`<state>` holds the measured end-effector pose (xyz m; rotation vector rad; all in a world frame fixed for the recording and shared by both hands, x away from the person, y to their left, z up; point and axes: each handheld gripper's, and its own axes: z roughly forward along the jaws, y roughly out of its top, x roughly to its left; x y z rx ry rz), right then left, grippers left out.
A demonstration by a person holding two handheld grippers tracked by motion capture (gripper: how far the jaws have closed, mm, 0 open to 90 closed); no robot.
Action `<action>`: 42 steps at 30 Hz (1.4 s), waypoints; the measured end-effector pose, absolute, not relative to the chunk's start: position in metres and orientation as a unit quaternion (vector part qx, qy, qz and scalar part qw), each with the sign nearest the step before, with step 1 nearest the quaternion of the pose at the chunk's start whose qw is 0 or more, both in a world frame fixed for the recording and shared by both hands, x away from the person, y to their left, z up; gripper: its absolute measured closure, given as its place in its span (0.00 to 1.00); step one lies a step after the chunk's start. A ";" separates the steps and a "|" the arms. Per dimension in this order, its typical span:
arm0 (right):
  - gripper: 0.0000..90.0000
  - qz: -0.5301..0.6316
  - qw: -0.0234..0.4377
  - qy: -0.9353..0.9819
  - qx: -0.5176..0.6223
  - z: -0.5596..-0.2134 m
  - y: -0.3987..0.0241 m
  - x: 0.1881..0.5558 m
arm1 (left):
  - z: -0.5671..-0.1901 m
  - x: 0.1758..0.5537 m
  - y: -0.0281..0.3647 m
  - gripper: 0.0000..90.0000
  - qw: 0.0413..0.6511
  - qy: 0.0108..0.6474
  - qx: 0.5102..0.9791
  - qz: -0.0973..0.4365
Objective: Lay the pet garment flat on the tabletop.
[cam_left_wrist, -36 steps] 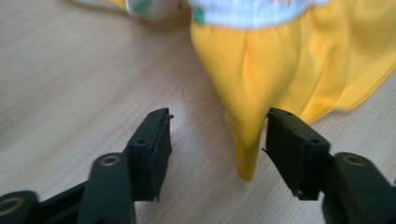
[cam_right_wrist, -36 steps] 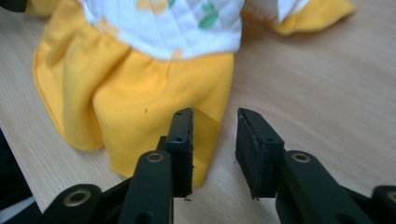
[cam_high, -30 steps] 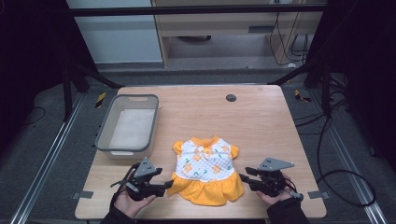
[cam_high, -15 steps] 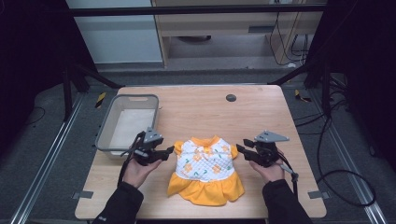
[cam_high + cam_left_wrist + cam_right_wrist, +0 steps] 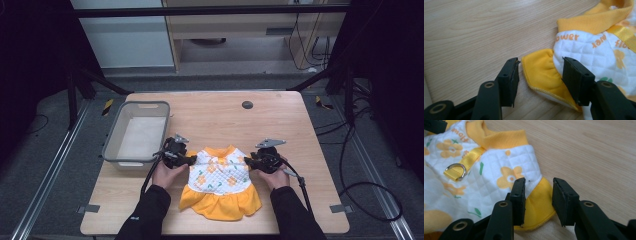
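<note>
Two hand-held grippers: left hand-held gripper [image 5: 537,75] and right hand-held gripper [image 5: 537,197] spread, each straddling a yellow sleeve edge of the dress [image 5: 220,180]
Bin [image 5: 114,146]: left of dress, seemingly apart
Surface [image 5: 280,117]: bare beyond dress

The person wore dark long sleeves. Each black claw, left [image 5: 192,160] and right [image 5: 247,162], carried a grey three-cornered plate, brass-ringed screw holes and a black cable.

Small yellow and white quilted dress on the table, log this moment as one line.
dress: flat on wooden table | left gripper: open, straddling yellow sleeve | right gripper: open, straddling other sleeve | grey bin: beside
</note>
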<state>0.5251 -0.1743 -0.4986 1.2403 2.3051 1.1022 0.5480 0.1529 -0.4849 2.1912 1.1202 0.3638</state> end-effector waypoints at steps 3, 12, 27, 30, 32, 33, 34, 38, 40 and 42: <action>0.73 0.383 0.147 0.802 0.434 -0.500 -0.174 0.525 | -0.487 0.547 0.150 0.61 0.313 0.422 0.838 0.145; 0.95 0.379 0.124 0.805 0.439 -0.499 -0.172 0.524 | -0.490 0.544 0.153 0.94 0.337 0.435 0.827 0.119; 0.96 0.457 0.217 0.758 0.411 -0.435 -0.169 0.540 | -0.402 0.554 0.149 0.97 0.408 0.402 0.788 0.227; 0.87 0.447 0.238 0.750 0.426 -0.427 -0.165 0.556 | -0.396 0.572 0.148 0.80 0.414 0.430 0.759 0.261; 0.77 0.427 0.270 0.750 0.428 -0.425 -0.162 0.563 | -0.397 0.576 0.148 0.61 0.411 0.434 0.755 0.269; 0.76 0.425 0.275 0.747 0.432 -0.424 -0.163 0.563 | -0.397 0.578 0.151 0.59 0.398 0.438 0.758 0.274; 0.75 0.429 0.273 0.745 0.432 -0.423 -0.164 0.563 | -0.397 0.576 0.153 0.56 0.402 0.437 0.758 0.269; 0.75 0.435 0.268 0.748 0.423 -0.422 -0.168 0.556 | -0.401 0.566 0.158 0.56 0.418 0.432 0.758 0.254; 0.76 0.435 0.250 0.761 0.411 -0.424 -0.167 0.546 | -0.404 0.560 0.159 0.56 0.421 0.427 0.764 0.239; 0.76 0.436 0.242 0.765 0.408 -0.425 -0.166 0.543 | -0.408 0.553 0.159 0.60 0.418 0.415 0.776 0.227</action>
